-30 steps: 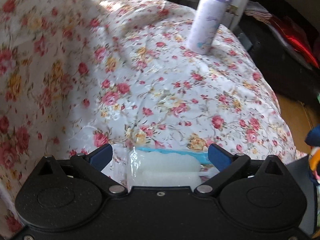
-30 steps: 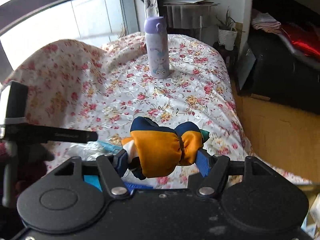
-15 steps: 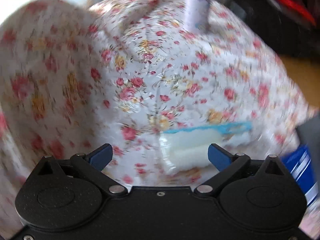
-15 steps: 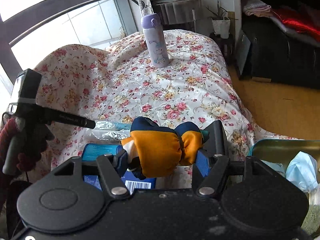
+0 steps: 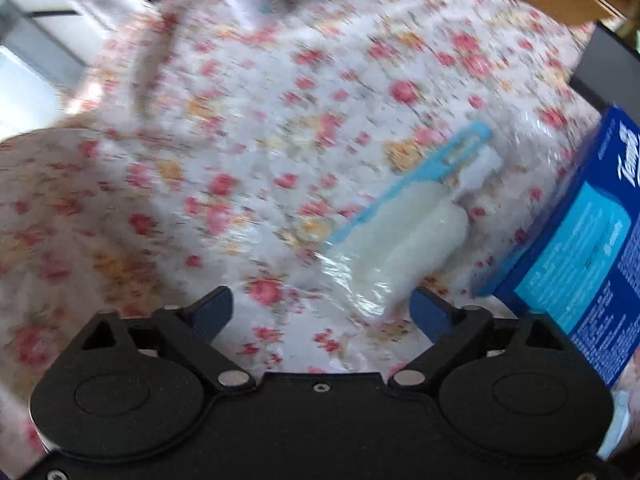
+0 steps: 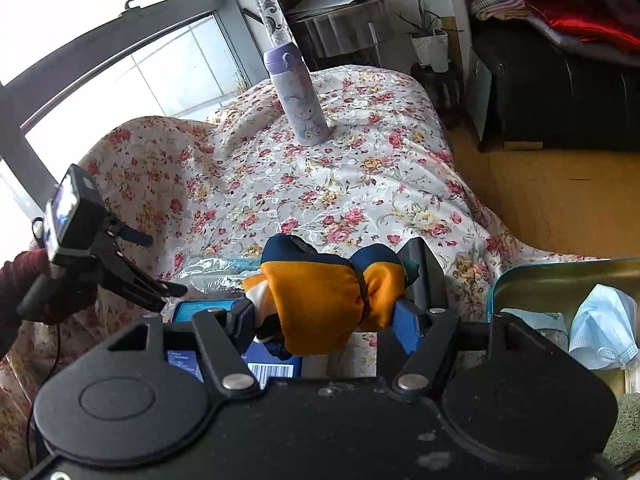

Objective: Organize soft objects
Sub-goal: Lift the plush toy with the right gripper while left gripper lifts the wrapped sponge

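My right gripper (image 6: 324, 314) is shut on an orange and navy rolled cloth bundle (image 6: 328, 300), held above the near edge of the flowered cover (image 6: 320, 184). My left gripper (image 5: 320, 308) is open and empty; it also shows at the left of the right wrist view (image 6: 160, 280). A clear plastic bag with a blue zip strip and white soft contents (image 5: 408, 232) lies on the cover just ahead of the left gripper's right finger (image 5: 428, 308), apart from it. An open teal tin (image 6: 560, 276) at the right holds a light blue face mask (image 6: 604, 328).
A blue tissue box (image 5: 580, 248) stands right of the bag; it also shows under the right gripper (image 6: 208, 308). A lilac bottle (image 6: 298, 100) stands upright at the far end of the cover. A black sofa (image 6: 560, 92) and wooden floor (image 6: 552, 192) lie to the right.
The left gripper has drawn back and swung left, leaving the bag on the cover. The right gripper has risen and pulled back with the bundle; the tin has come into view.
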